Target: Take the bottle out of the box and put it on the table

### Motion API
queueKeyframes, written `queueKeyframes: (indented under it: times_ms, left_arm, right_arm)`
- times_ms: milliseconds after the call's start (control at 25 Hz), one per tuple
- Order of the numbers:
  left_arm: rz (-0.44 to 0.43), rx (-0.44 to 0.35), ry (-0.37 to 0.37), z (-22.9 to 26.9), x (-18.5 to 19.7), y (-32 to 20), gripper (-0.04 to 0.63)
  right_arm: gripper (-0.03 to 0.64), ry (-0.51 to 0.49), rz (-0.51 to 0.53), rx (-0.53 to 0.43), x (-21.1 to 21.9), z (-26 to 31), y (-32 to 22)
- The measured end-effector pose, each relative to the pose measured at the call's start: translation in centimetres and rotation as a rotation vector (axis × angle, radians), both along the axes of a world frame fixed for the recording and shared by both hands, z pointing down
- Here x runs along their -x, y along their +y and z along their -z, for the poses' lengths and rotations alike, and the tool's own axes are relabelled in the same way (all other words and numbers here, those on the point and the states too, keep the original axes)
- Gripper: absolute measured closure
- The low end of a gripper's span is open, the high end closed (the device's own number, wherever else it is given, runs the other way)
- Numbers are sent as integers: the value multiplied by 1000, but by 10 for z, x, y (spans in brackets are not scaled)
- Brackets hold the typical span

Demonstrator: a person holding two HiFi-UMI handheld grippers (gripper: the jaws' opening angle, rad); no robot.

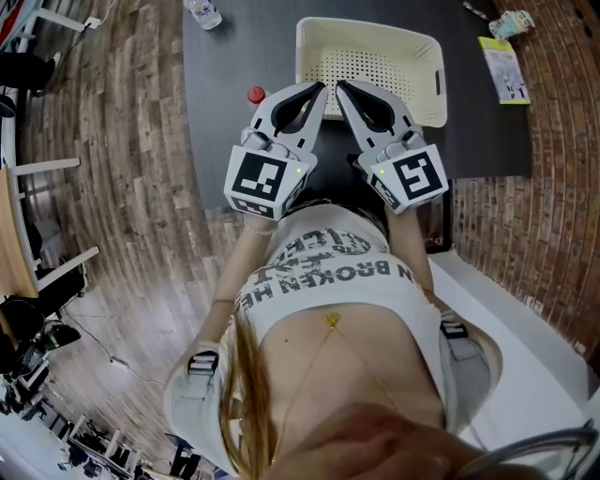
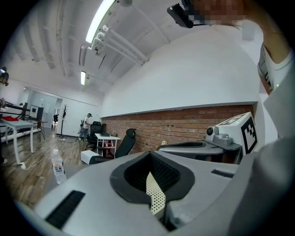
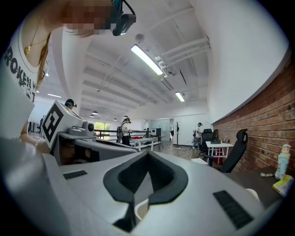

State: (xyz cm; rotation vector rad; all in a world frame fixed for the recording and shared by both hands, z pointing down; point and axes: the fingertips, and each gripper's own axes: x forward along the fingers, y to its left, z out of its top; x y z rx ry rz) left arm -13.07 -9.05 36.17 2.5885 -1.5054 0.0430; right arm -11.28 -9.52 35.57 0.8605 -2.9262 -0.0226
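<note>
**Head view.** The dark grey table (image 1: 225, 56) fills the upper middle. Its left edge borders wood flooring and its right edge meets a brick-patterned floor. The cream perforated plastic basket (image 1: 427, 89) sits in the middle of the table, with bare tabletop on both sides. The strip to its left is the wider one. The clear plastic bottle (image 1: 203, 13) is on the table at the far left corner, outside the basket and well apart from it. A small round red cap (image 1: 255, 95) lies just beside the left gripper (image 1: 321, 89). A yellow-green leaflet (image 1: 503, 68) and a small pale container (image 1: 511, 22) lie near the right edge. The left gripper and the right gripper (image 1: 341, 87) are held side by side in front of the person's torso. Their tips are close together at the basket's near rim, and each claw is pressed together.

**Left gripper view.** The left gripper's (image 2: 153, 208) pads meet at the tip and pinch nothing. The basket's (image 2: 156, 196) perforated wall shows through the gap behind them. The bottle (image 2: 57, 167) stands upright on the tabletop at the left, with open surface around it. The right gripper (image 2: 198, 148) lies alongside on the right, with a red brick wall (image 2: 184, 123) behind it.

**Right gripper view.** The right gripper's (image 3: 131, 213) jaws are likewise closed on nothing. The left gripper (image 3: 92, 138) is close on the left. A black office chair (image 3: 235, 154) stands beyond the table.
</note>
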Motion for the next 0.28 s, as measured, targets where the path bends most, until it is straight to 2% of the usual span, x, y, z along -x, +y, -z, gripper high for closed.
queueKeyframes:
  times_ms: [280]
  left_arm:
    - [-4,0,-2,-1,0,-2,589]
  right_arm:
    - [607,2,1,1,0,-1,0]
